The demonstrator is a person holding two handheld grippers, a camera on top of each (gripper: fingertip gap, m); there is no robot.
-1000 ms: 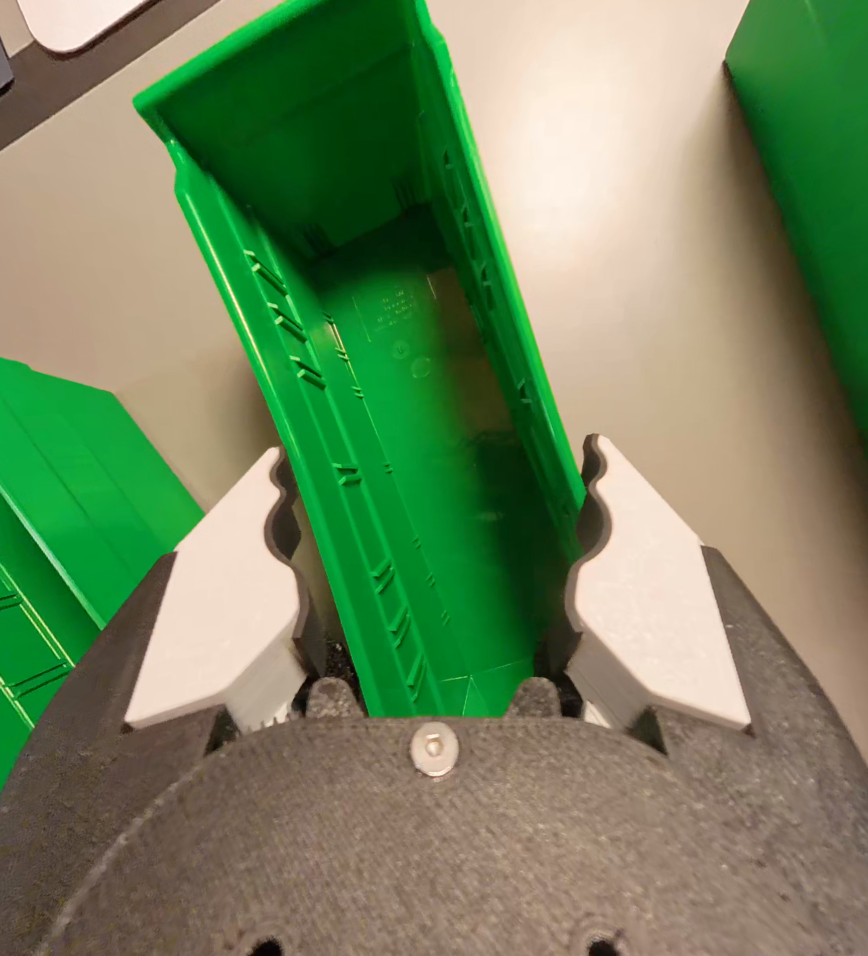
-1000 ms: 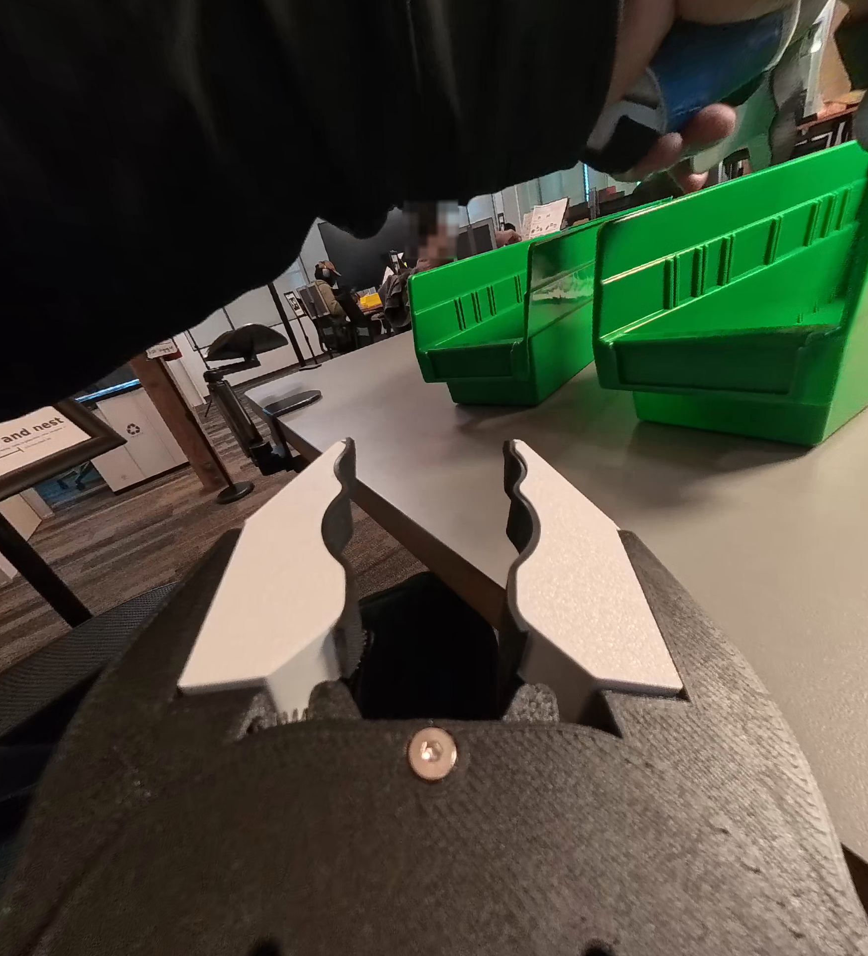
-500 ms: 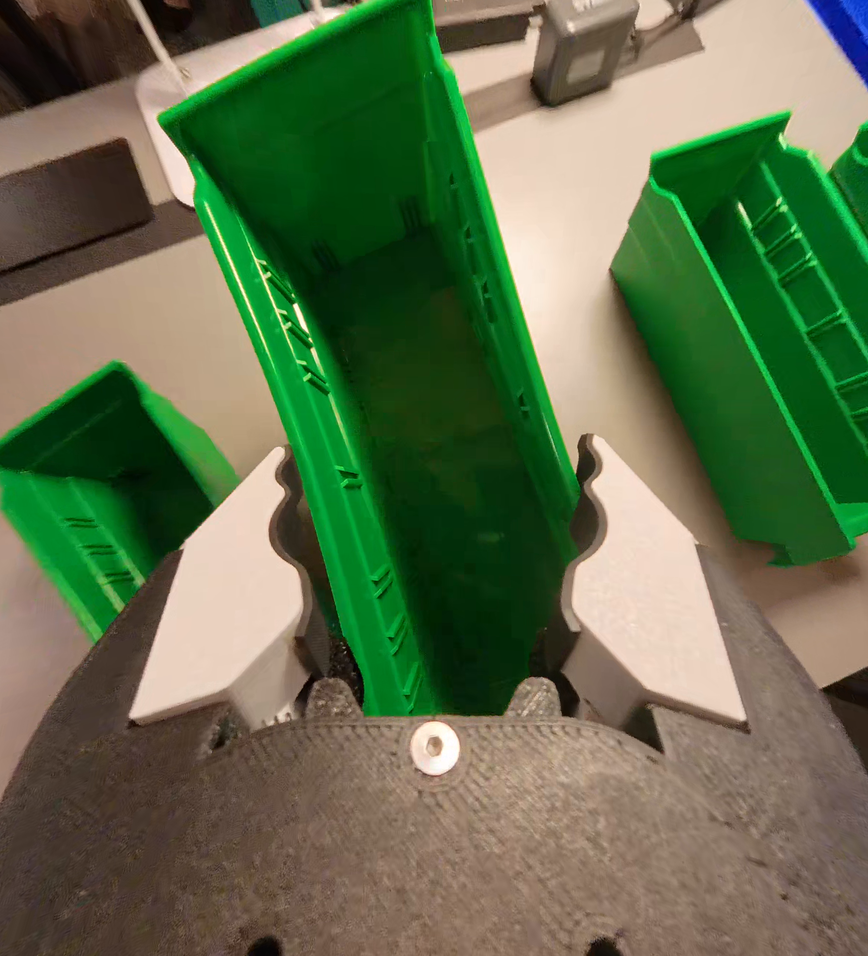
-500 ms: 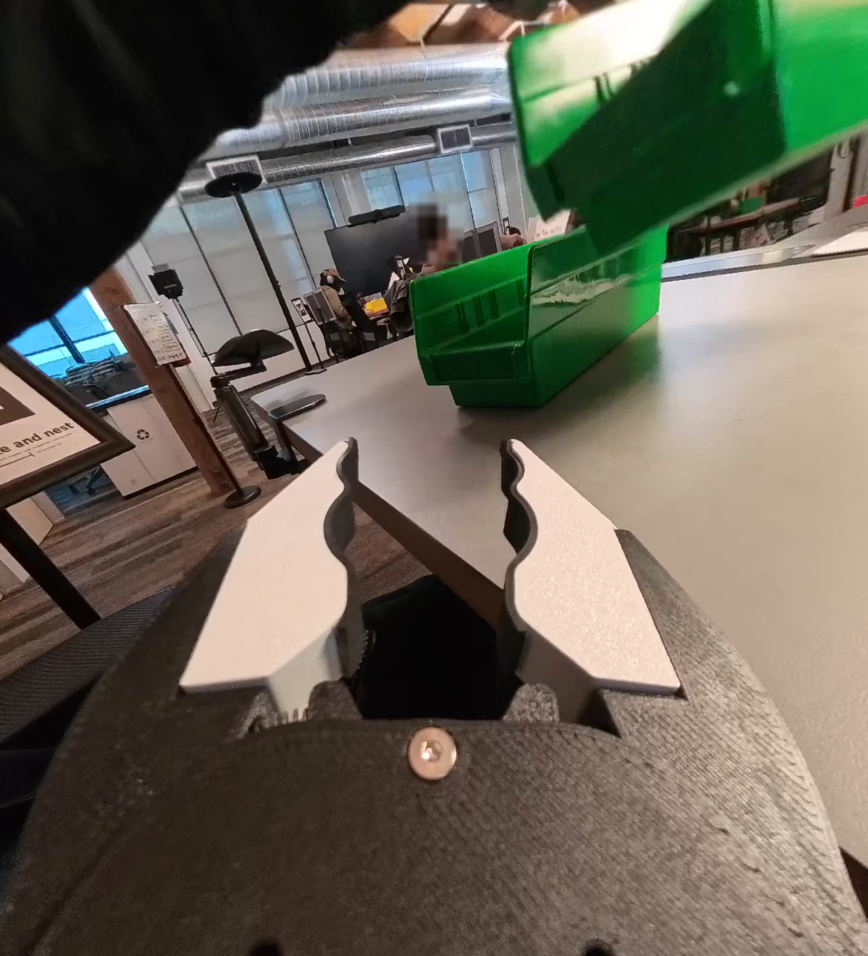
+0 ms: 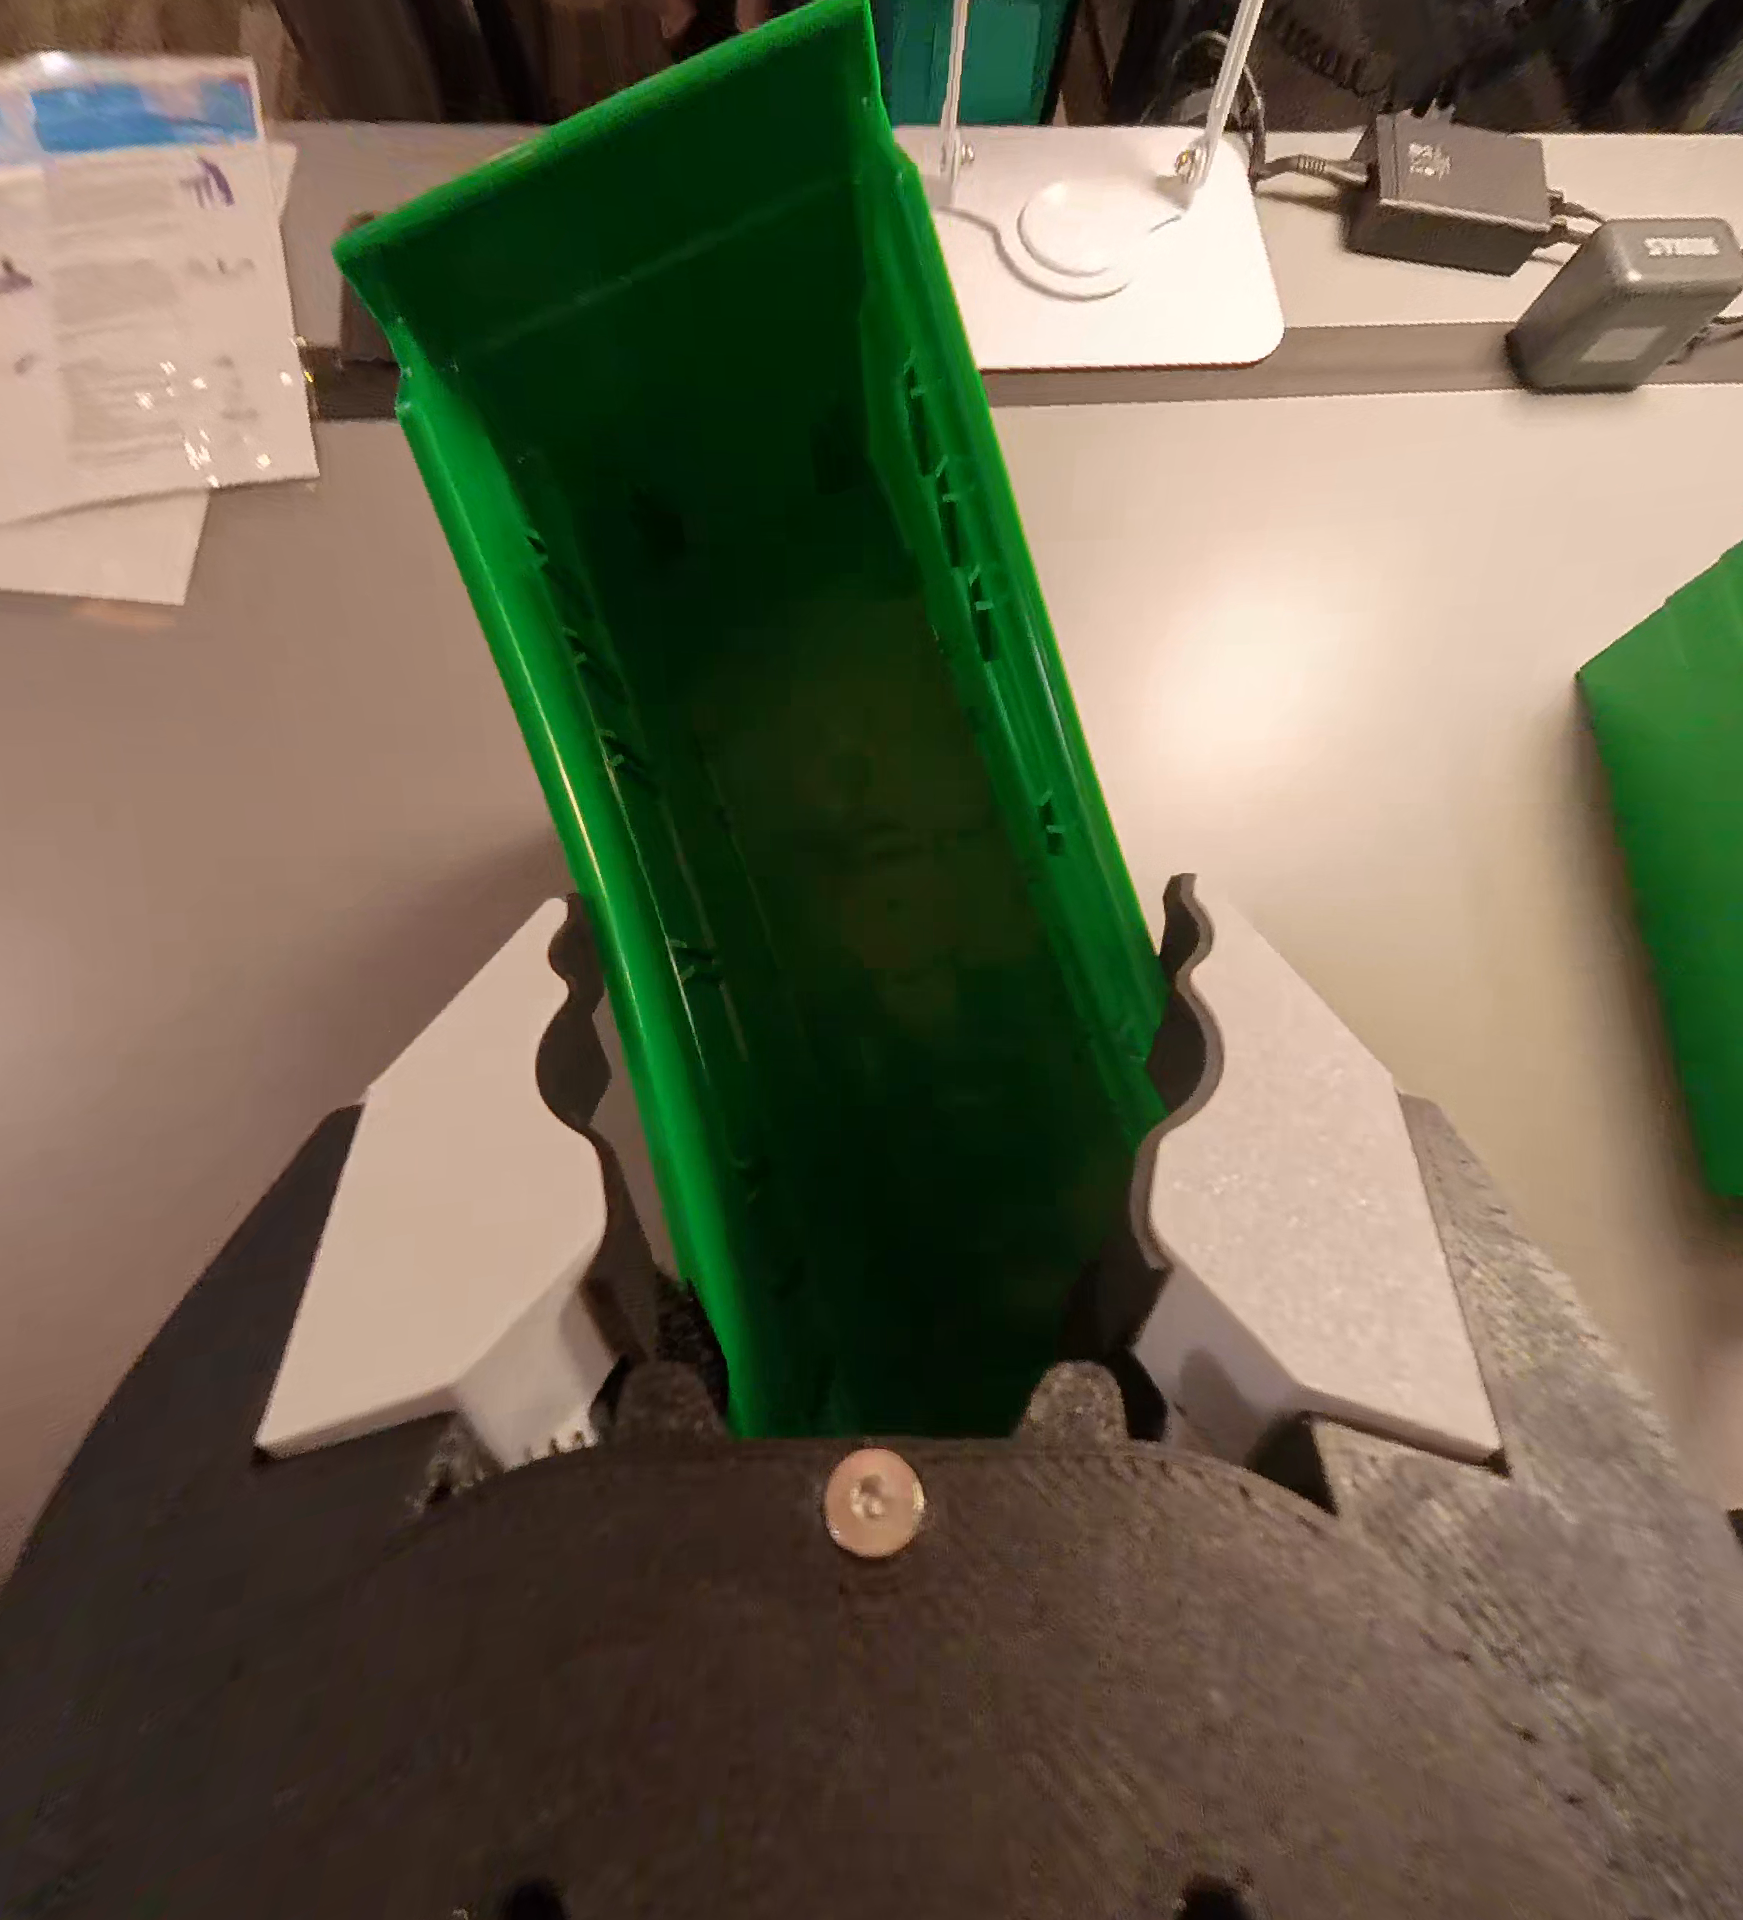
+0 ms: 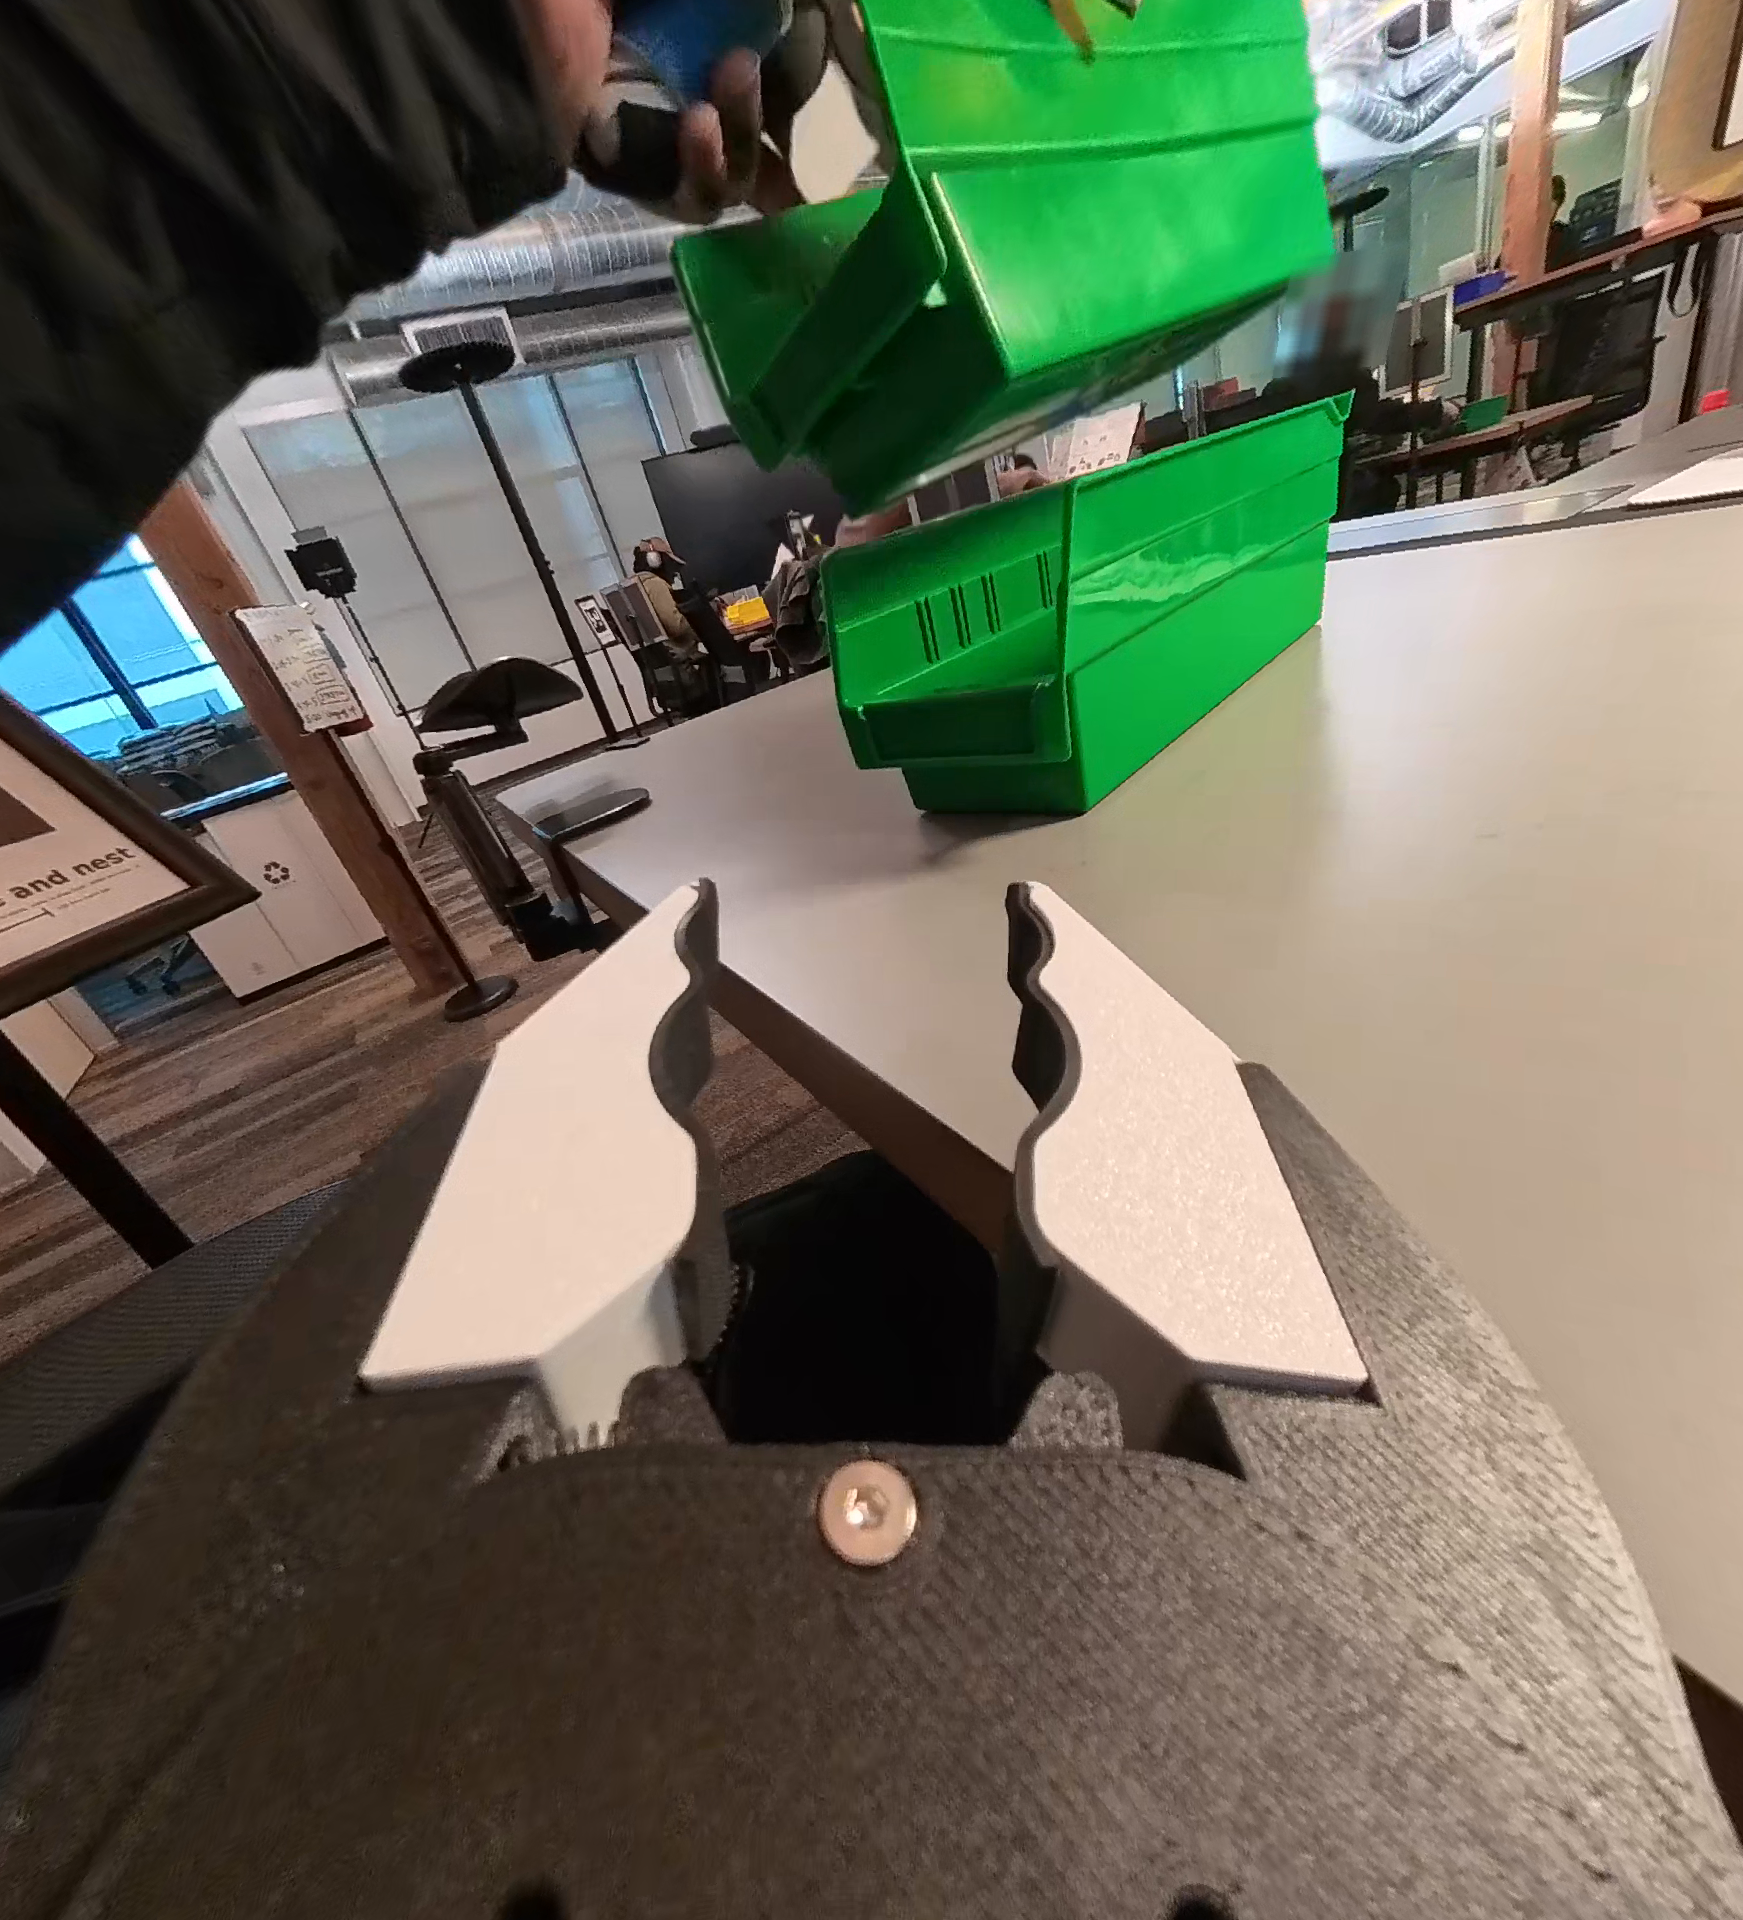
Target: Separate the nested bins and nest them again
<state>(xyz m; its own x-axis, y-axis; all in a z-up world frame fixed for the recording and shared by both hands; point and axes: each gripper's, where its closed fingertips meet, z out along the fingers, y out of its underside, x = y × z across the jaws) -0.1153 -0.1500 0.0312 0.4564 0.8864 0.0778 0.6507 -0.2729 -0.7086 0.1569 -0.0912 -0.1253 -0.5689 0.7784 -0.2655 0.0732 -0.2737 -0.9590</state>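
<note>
One green bin (image 5: 742,727) is up in the air, clamped end-on in your left tool (image 5: 872,997), its long axis running straight out ahead of the fingers, and the second green bin (image 6: 1137,665) sits on the surface (image 6: 1469,935) almost directly beneath it. Left is clearly the nearer hand, raised and tipped downward. Your right tool (image 6: 862,935) rests low at the surface's edge, unclenched and holding nothing.

We see glossy green plastic on the held bin (image 5: 794,727), a smooth matt counter (image 5: 223,831), and rough black casing behind our left claw (image 5: 872,997).
</note>
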